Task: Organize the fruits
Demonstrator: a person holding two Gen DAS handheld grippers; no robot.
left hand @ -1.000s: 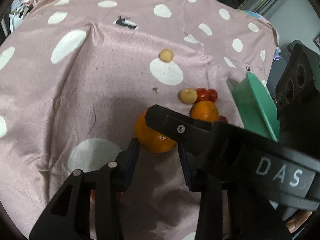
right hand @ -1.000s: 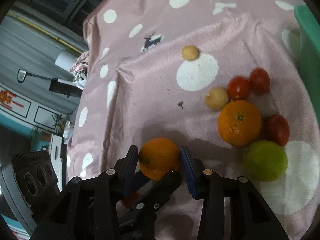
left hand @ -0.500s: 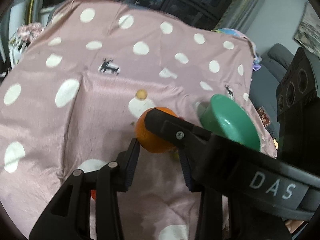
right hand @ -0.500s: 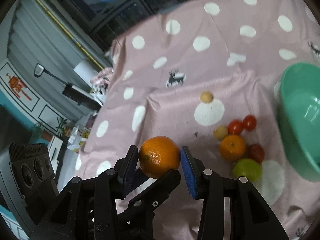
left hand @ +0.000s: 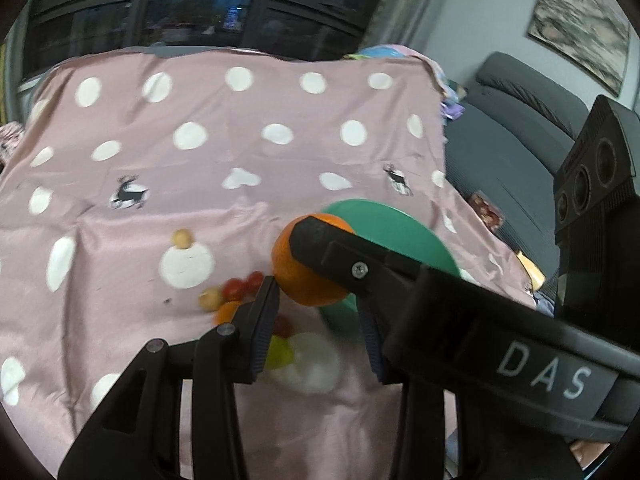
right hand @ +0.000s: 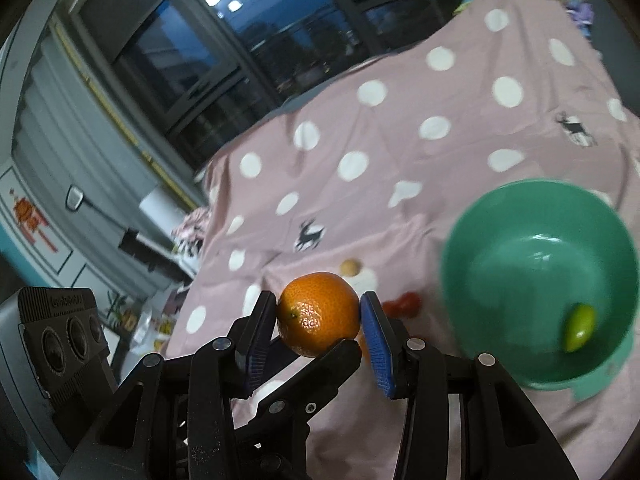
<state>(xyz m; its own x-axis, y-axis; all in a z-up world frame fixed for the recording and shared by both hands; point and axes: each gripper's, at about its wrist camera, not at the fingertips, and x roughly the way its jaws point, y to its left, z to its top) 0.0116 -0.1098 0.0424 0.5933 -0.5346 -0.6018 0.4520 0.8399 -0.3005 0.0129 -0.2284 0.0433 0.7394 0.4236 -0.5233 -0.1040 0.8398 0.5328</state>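
Note:
An orange (right hand: 318,312) is held between the blue pads of my right gripper (right hand: 320,330), lifted above the table; it also shows in the left wrist view (left hand: 306,276). My left gripper (left hand: 316,320) sits right by it, crossed with the right gripper's fingers, jaws spread about the orange's width. A green bowl (right hand: 500,248) stands to the right with a small green fruit (right hand: 579,327) inside; the bowl also shows in the left wrist view (left hand: 400,228). On the cloth lie red tomatoes (left hand: 242,285), a second orange (left hand: 226,312), a green lime (left hand: 280,352) and two small tan fruits (left hand: 181,237).
The pink polka-dot cloth (left hand: 240,148) covers the table. A grey sofa (left hand: 516,132) is past the table's right edge. Dark windows (right hand: 248,52) lie beyond the far edge. Clutter and a cabinet (right hand: 48,236) are off the left side.
The orange has been lifted off the cloth and carried up and to the right, toward the green bowl. Both grippers rose with it; more of the room and the bowl's inside came into view.

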